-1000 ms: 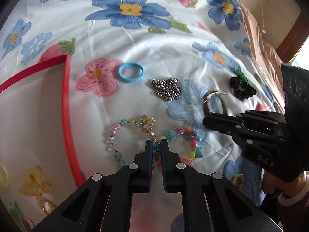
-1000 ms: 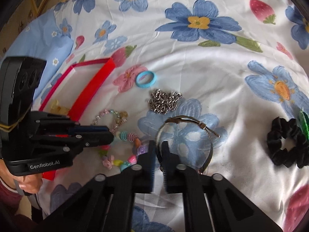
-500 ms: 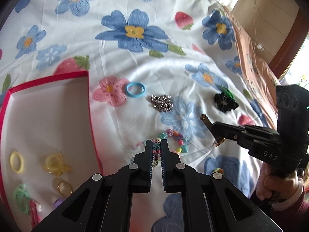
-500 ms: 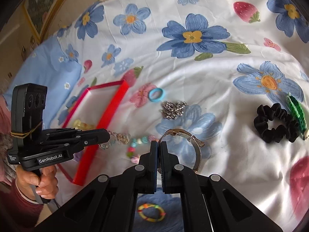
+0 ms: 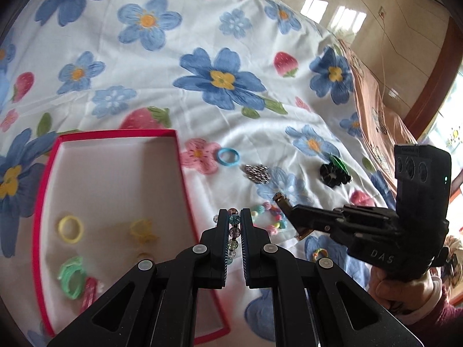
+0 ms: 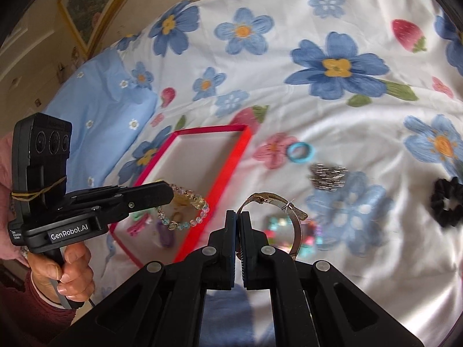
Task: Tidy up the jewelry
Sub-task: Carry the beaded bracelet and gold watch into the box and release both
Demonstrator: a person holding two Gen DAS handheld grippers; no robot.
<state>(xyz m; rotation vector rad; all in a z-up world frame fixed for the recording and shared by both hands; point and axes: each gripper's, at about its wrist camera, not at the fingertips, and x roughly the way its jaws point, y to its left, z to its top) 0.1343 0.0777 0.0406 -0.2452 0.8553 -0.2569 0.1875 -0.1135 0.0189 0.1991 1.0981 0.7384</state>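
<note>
Left wrist cam: the left gripper [image 5: 234, 217] is clamped on a beaded bracelet [image 5: 233, 235], and the beads run in a string right down the slot between the two fingers. It's held up off the sheet, just past the right wall of the red tray [image 5: 185, 199]. Inside the tray there's a yellow ring [image 5: 70, 229], a yellow clip [image 5: 142, 230] and a green hair tie [image 5: 71, 276], all a bit blurry. Out on the floral bedsheet [image 5: 260, 133] sit a blue ring [image 5: 228, 157], a silver chain pile [image 5: 257, 172], a black scrunchie [image 5: 334, 173] and a colorful bead bracelet [image 5: 269, 218]. The right gripper [image 5: 285, 205] comes in from the right with a bit of metal band poking out of its tip.

Right wrist cam: the right gripper [image 6: 238, 217] is pinched tight on a gold metal bangle [image 6: 277, 202], whose hoop arcs up and off to the right of the fingers, above the sheet. Over on the left, the left gripper [image 6: 170, 193] has the beaded bracelet [image 6: 188, 211] dangling in a loop over the red tray [image 6: 228, 170]. Blue ring [image 6: 301, 152], chain pile [image 6: 328, 177] and scrunchie [image 6: 447, 202] lie further right on the sheet.
</note>
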